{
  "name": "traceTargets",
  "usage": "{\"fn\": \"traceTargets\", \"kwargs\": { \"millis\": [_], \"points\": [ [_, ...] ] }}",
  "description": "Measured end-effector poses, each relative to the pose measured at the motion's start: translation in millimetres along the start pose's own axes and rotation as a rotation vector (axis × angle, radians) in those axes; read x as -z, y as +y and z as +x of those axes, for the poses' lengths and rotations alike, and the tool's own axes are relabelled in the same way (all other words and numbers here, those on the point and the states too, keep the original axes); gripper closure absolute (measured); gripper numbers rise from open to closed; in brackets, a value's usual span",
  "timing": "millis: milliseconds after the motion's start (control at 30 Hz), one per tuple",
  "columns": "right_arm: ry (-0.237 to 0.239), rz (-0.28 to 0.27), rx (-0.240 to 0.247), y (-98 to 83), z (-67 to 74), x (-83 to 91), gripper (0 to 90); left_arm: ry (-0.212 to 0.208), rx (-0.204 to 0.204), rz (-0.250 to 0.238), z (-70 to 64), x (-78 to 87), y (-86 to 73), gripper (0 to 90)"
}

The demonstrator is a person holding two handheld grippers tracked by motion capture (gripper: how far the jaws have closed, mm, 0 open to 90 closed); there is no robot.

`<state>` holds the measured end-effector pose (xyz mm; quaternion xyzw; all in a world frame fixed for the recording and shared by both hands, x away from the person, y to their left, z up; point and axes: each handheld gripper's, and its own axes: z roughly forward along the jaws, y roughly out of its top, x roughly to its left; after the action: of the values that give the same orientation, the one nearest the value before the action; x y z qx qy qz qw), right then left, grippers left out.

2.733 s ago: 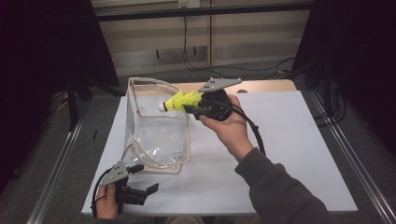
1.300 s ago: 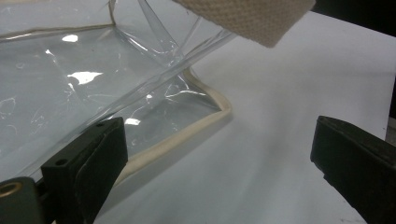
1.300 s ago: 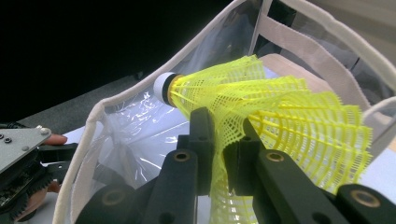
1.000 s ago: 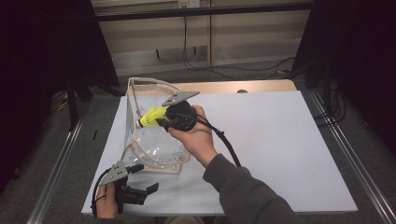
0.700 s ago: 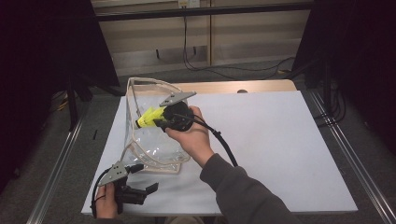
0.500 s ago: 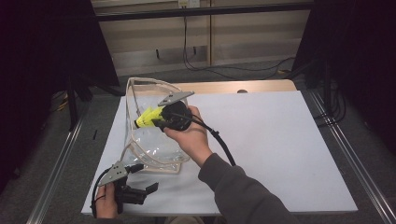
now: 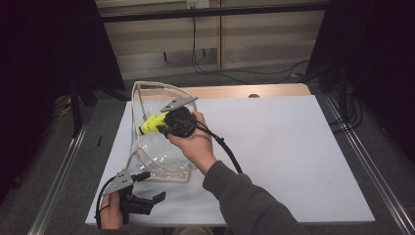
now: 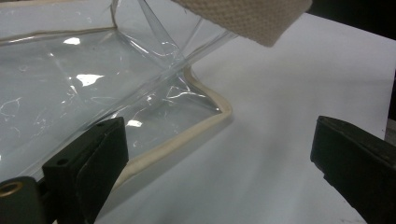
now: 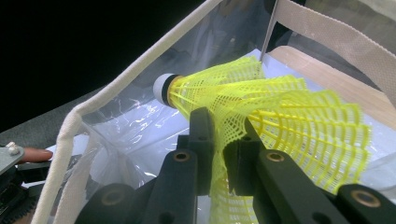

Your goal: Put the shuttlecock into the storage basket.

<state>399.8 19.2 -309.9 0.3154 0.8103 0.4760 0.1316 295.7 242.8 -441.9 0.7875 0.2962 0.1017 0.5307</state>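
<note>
Right gripper (image 7: 164, 125) sits left of centre in the high view, over the open top of the clear plastic bag (image 7: 147, 156), jaws pinched on a yellow shuttlecock (image 7: 151, 124). In the right gripper view the two black jaws squeeze the mesh skirt of the shuttlecock (image 9: 261, 121) flat between them; its white-and-black cork tip points toward the upper left, just inside the bag's cream rim (image 9: 140, 65). The lower part of the skirt is lost behind the jaws. A fingertip (image 9: 35, 154) peeks in at the left edge, cut off by the frame.

Bottom left of the high view, the left gripper (image 7: 147, 203) rests on the white table (image 7: 293, 147), just in front of the bag. Its own view shows the jaws wide apart with nothing between them, the bag's cream-edged corner (image 8: 219, 107) beyond. The right jaw is cropped by the frame edge. The clear walls are creased and glary, so the bag's floor is hard to read.
</note>
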Motion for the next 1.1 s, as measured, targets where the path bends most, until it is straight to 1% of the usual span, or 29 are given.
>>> {"fn": "traceTargets", "kwargs": {
  "millis": [67, 100, 133, 167, 233, 300, 333, 400, 433, 533, 567, 667, 700, 733, 767, 800, 867, 900, 967, 1000, 1067, 1100],
  "points": [
    [-0.003, 0.003, 0.000, -0.1, 0.2, -1.8, 81.9, -0.003, 0.003, -0.001, 0.3, 0.3, -0.1, 3.8],
    [-0.001, 0.001, 0.000, 0.0, 0.4, -2.7, 81.9, -0.021, 0.002, 0.000, 1.2, 0.4, -0.1, 3.8],
    [-0.001, 0.002, -0.003, 0.2, 0.8, -3.4, 81.9, -0.001, 0.002, -0.001, 0.2, 0.3, -0.1, 3.8],
    [-0.002, 0.004, -0.001, 0.5, 1.1, -4.1, 81.9, 0.000, 0.001, -0.001, 0.3, 0.3, 0.0, 3.8],
    [-0.003, 0.005, 0.000, 0.8, 1.7, -5.6, 81.9, -0.019, 0.001, 0.000, 1.2, 0.4, 0.0, 3.8],
    [-0.003, 0.007, 0.002, 1.0, 2.1, -6.7, 81.9, -0.013, 0.001, 0.001, 0.8, 0.6, 0.0, 3.8],
    [-0.004, 0.007, 0.000, 1.3, 2.2, -7.1, 81.9, -0.001, 0.003, -0.001, 0.1, 0.4, -0.1, 3.8],
    [-0.002, 0.005, -0.004, 1.9, 2.3, -7.7, 81.9, -0.017, 0.000, -0.001, 1.3, 0.8, 0.1, 3.8],
    [-0.002, 0.003, -0.003, 2.2, 2.4, -8.0, 81.9, -0.004, -0.002, 0.004, 0.8, 1.3, 0.4, 3.8],
    [-0.001, -0.001, -0.005, 3.4, 3.0, -9.4, 81.9, -0.001, -0.001, 0.002, 0.9, 1.8, 0.4, 3.8],
    [0.000, -0.004, -0.007, 3.5, 3.0, -10.1, 81.9, -0.015, -0.002, 0.003, 1.6, 1.9, 0.4, 3.8],
    [-0.007, -0.007, -0.010, 3.3, 2.7, -12.2, 82.0, -0.017, -0.002, 0.001, 1.3, 1.6, 0.5, 3.7],
    [-0.006, -0.007, -0.010, 3.1, 2.6, -13.0, 81.9, 0.005, -0.001, -0.001, 0.1, 1.2, 0.4, 3.6],
    [-0.008, -0.006, -0.012, 3.0, 2.5, -13.7, 81.9, -0.012, -0.001, 0.001, 0.8, 1.2, 0.5, 3.4],
    [-0.010, -0.004, -0.012, 2.8, 2.3, -14.5, 81.9, -0.017, -0.004, 0.003, 1.3, 1.5, 0.5, 3.4],
    [-0.008, -0.004, -0.016, 2.3, 1.9, -15.6, 82.0, -0.001, -0.002, 0.002, 0.5, 1.4, 0.4, 3.4],
    [-0.007, -0.005, -0.016, 2.1, 1.7, -17.2, 82.0, -0.002, -0.002, 0.001, 0.7, 1.5, 0.4, 3.4],
    [-0.008, -0.004, -0.016, 2.1, 2.0, -18.0, 81.9, -0.016, -0.003, 0.001, 1.5, 1.6, 0.3, 3.4],
    [-0.008, -0.004, -0.017, 2.0, 1.9, -19.6, 81.9, -0.020, -0.003, -0.001, 1.5, 1.1, 0.1, 3.4],
    [-0.009, -0.002, -0.018, 1.8, 1.5, -20.8, 82.0, -0.019, -0.002, -0.001, 1.4, 1.1, 0.1, 3.4],
    [-0.010, -0.003, -0.026, 1.7, 0.5, -22.4, 81.9, -0.004, -0.002, -0.002, 0.6, 0.9, 0.1, 3.3],
    [-0.010, -0.003, -0.027, 1.6, 0.1, -23.1, 82.0, -0.022, -0.002, 0.002, 1.6, 1.3, 0.2, 3.4]
  ]
}}
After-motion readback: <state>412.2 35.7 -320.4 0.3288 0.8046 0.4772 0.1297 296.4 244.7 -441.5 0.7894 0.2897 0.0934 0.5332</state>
